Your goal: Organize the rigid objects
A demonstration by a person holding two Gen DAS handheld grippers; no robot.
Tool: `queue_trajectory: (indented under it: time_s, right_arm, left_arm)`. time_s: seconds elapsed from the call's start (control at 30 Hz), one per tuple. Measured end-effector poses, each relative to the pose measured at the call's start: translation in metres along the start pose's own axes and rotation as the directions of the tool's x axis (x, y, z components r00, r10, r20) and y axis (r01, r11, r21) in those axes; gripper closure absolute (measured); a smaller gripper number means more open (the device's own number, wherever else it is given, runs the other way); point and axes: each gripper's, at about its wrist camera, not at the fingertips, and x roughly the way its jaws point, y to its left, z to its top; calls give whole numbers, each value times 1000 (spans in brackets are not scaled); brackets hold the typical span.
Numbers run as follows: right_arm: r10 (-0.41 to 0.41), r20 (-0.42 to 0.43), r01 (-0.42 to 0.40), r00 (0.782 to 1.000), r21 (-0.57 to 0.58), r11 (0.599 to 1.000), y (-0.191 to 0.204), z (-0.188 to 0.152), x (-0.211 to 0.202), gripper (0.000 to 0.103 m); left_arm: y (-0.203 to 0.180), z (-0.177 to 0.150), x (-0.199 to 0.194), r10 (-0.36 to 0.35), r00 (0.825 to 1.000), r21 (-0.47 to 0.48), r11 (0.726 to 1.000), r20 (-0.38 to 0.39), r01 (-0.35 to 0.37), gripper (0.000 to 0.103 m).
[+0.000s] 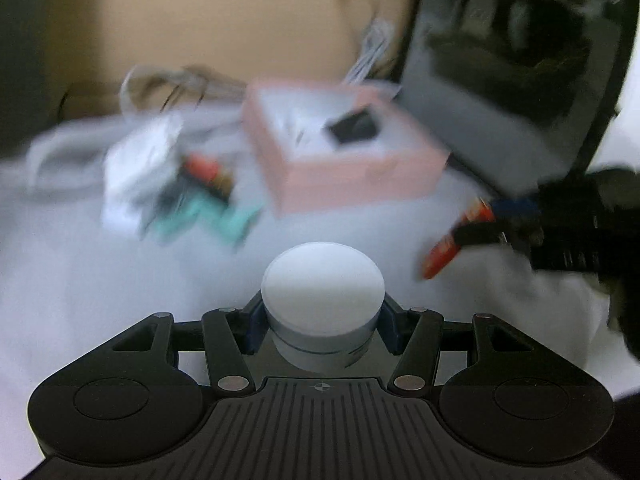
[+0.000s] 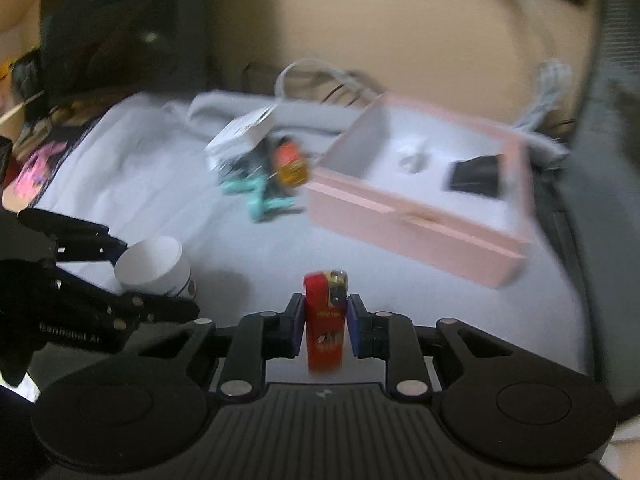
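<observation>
Pale grey cloth (image 2: pixel 168 184) covers the work surface, rumpled, with a tan wall behind it; both views are smeared by blur.

Your left gripper (image 1: pixel 323 320) is clamped on a white round jar (image 1: pixel 322 300). Its blue pads press the jar's sides, the flat lid faces the camera, and the jar sits clear above the cloth. From the right wrist view that same jar shows off to the left, tilted, between the dark fingers.

Your right gripper (image 2: pixel 325 320) pinches a red lighter (image 2: pixel 324 320). The lighter stands upright between the blue pads, metal top up, its lower end poking below them. The jaws are drawn close around it. From the left wrist view the lighter hangs at the right edge, angled down toward the cloth.

Beyond both tools sits a pink box (image 2: pixel 420 216), open on top, with a white lining. A black block (image 2: pixel 476 178) lies in its right part; a small pale item sits left of it, too blurred to name.

Left of the box is a loose heap: a white carton (image 2: pixel 244 132), a second red and amber lighter (image 2: pixel 292 160), and a teal clip-like piece (image 2: pixel 256 196). They look to be touching, though blur hides the contact.

White cables (image 2: pixel 320 76) trail behind the box. A dark monitor (image 1: pixel 512 64) stands at the right of the left wrist view.
</observation>
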Motion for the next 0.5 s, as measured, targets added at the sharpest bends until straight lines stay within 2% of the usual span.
queue_trajectory:
  time_s: [0.13, 0.23, 0.3, 0.4, 0.5]
  right_arm:
    - [-90, 65, 87, 994, 51, 995, -20, -4, -35, 83]
    - [-148, 87, 139, 985, 102, 985, -32, -7, -48, 83]
    - [-180, 94, 166, 979, 141, 976, -39, -10, -54, 83]
    - [-203, 99, 182, 974, 193, 964, -45, -13, -59, 83]
    - [-200, 85, 175, 976, 232, 957, -49, -17, -59, 83]
  left_arm:
    - [-8, 58, 7, -16, 993, 52, 999, 115, 10, 44]
    - [-12, 106, 22, -1, 976, 69, 998, 218, -14, 43]
    - [-14, 135, 37, 13, 964, 42, 999, 264, -25, 43]
    - [-10, 158, 84, 19, 972, -17, 1000, 234, -16, 43]
    - [-3, 153, 152, 8, 996, -66, 998, 91, -2, 43]
